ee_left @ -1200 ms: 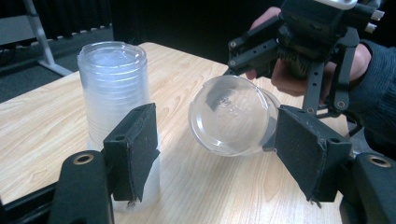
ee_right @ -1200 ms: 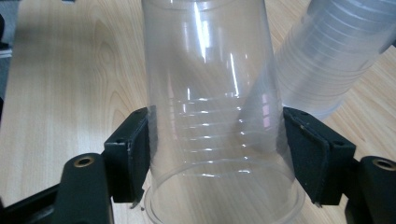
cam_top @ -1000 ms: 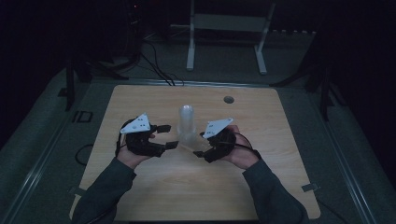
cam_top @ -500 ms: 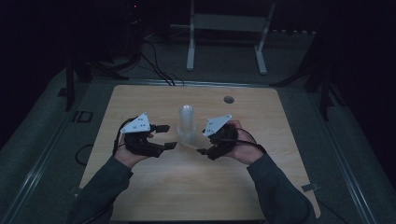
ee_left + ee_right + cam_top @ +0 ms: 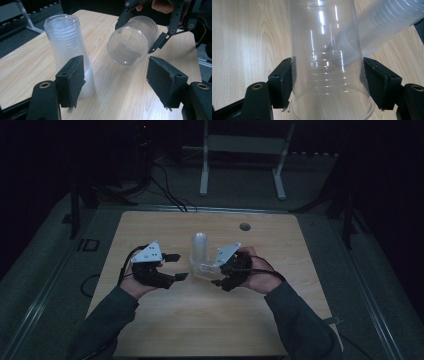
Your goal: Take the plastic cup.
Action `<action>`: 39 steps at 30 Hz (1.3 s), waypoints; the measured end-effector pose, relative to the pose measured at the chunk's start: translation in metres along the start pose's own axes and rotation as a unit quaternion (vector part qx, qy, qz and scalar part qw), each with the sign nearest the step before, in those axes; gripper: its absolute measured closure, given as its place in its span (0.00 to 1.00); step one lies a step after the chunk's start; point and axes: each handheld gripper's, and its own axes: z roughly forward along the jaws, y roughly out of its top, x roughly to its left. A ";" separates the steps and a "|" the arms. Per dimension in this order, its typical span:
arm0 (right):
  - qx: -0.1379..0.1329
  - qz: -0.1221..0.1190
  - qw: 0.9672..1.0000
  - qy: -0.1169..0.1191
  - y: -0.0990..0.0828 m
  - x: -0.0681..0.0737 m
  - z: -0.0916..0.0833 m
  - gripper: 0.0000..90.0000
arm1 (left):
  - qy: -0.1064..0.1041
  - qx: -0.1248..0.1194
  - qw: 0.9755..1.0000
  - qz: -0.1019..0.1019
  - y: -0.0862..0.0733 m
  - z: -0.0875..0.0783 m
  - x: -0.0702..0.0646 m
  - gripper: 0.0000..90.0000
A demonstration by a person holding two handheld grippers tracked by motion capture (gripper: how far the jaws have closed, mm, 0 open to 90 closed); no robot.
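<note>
A single clear plastic cup (image 5: 131,41), smooth-walled and faintly ribbed, lies on its side above the counter (image 5: 260,320), clamped between the jaws of my right gripper (image 5: 220,270), one pad on each side of its wall. Just beside it stands an upright stack of nested clear cups (image 5: 67,50), mouths down on the pale wood-grain counter near its middle. My left gripper (image 5: 175,266) sits close to the left of the stack, jaws spread wide and holding nothing. Both my forearms, in dark sleeves, angle inward from the near edge.
</note>
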 end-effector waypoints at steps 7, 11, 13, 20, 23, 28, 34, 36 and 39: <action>0.012 -0.008 1.000 0.004 0.004 0.001 0.001 0.33 | 0.004 0.013 1.000 0.004 0.000 -0.001 0.001 0.34; 0.019 -0.015 1.000 0.007 0.005 0.001 0.004 0.33 | 0.007 0.023 1.000 0.011 0.001 -0.001 0.000 0.34; 0.024 -0.018 1.000 0.007 0.006 0.002 0.005 0.33 | 0.004 0.028 0.999 0.014 0.001 0.000 -0.001 0.34; 0.038 -0.027 0.999 0.011 0.009 0.004 0.009 0.33 | 0.003 0.055 0.998 0.031 0.001 0.006 -0.005 0.34; 0.043 -0.031 0.999 0.013 0.010 0.004 0.012 0.33 | 0.008 0.065 0.997 0.036 0.001 0.008 -0.005 0.34; 0.052 -0.038 0.998 0.021 0.011 0.004 0.015 0.33 | 0.011 0.078 0.996 0.043 0.000 0.009 -0.006 0.34; 0.063 -0.043 0.997 0.023 0.012 0.006 0.020 0.33 | 0.017 0.094 0.994 0.055 0.000 0.012 -0.009 0.34; 0.068 -0.046 0.996 0.022 0.013 0.006 0.021 0.33 | 0.019 0.101 0.993 0.058 0.000 0.014 -0.010 0.34; 0.071 -0.047 0.996 0.023 0.013 0.007 0.021 0.33 | 0.022 0.108 0.992 0.062 0.000 0.016 -0.011 0.34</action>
